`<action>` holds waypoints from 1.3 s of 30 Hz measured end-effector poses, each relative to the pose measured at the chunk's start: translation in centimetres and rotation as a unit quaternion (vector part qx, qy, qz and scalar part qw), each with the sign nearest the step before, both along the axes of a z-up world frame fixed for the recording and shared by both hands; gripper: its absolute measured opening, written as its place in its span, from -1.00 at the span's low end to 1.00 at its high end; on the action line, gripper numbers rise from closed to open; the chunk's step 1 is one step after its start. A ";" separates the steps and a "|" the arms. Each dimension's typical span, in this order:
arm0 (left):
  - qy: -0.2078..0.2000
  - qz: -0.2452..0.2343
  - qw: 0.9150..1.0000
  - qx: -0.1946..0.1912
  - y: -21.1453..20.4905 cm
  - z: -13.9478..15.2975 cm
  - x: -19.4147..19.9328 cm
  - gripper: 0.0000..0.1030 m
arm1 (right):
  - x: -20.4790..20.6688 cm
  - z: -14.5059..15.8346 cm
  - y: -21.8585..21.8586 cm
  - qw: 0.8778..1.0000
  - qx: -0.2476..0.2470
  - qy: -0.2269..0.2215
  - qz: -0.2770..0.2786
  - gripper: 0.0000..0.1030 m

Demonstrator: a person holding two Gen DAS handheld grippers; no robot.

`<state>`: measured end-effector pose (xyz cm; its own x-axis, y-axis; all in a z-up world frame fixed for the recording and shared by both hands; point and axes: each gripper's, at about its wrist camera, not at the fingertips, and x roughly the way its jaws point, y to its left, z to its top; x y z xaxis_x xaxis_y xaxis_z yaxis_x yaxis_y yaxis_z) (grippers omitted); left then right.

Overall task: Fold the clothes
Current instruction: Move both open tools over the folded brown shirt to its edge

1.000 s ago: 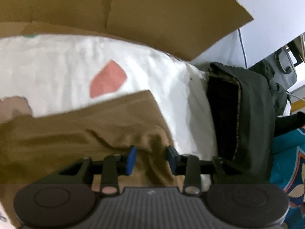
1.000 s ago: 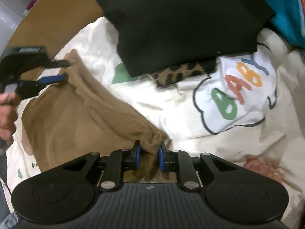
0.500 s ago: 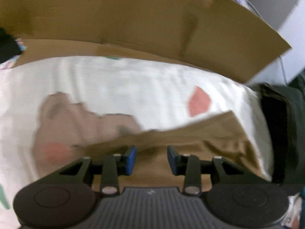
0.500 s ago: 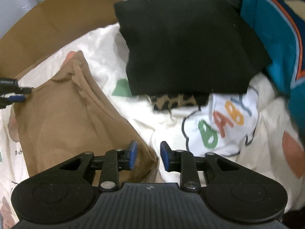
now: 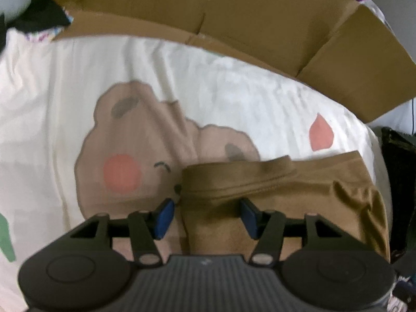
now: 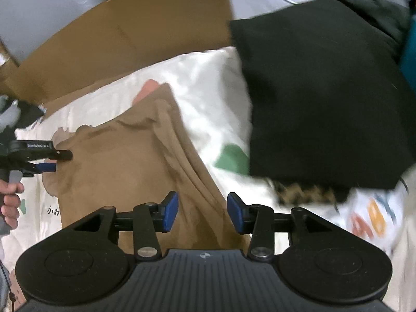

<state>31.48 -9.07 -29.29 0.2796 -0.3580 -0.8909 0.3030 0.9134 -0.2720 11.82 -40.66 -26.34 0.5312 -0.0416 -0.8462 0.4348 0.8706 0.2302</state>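
Left gripper [image 5: 204, 214] and right gripper [image 6: 202, 213] are both opening, pinching nothing, over the folded brown garment [image 6: 124, 166] on the bedsheet [image 5: 234, 98]. Fold looks dropped; next probably regrip an edge.

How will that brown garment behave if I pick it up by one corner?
The brown garment is probably floppy: it lies creased and bunched on the sheet. It looks thin, so likely light. Lifted by one corner, its fold would probably fall open.
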 end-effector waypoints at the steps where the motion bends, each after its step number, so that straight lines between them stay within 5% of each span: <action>1: 0.004 0.003 1.000 -0.012 0.3 -0.3 0.1 -0.07 | 0.9 -0.2 -0.2 1.000 -0.001 0.004 0.007 -0.05; 8: 0.006 -0.006 0.998 -0.058 1.7 -0.9 1.4 -0.33 | 7.4 -1.5 -1.3 0.998 0.001 0.021 0.052 -0.05; 19: 0.029 -0.045 0.992 -0.111 3.3 -1.6 3.2 -0.36 | 17.4 -4.3 -2.6 0.987 0.061 0.044 0.143 -0.09; 23: 0.045 -0.053 0.990 -0.126 3.7 -1.9 3.8 -0.36 | 19.7 -4.6 -3.5 0.978 0.074 0.060 0.184 -0.37; 26: 0.050 -0.055 0.989 -0.127 3.8 -1.9 3.9 -0.36 | 21.4 -4.5 -3.0 0.966 0.060 0.096 0.232 -0.40; 29: 0.041 -0.066 0.990 -0.119 3.6 -1.5 3.6 -0.35 | 22.5 -3.4 -2.6 0.957 0.043 0.137 0.252 -0.35; 34: 0.041 -0.061 0.990 -0.116 4.1 -1.4 3.5 -0.32 | 21.9 -0.2 -2.0 0.955 0.007 0.120 0.272 -0.32; 39: 0.034 -0.067 0.992 -0.097 4.3 -0.7 3.2 -0.27 | 20.6 -2.1 -2.3 0.961 0.027 0.147 0.233 -0.32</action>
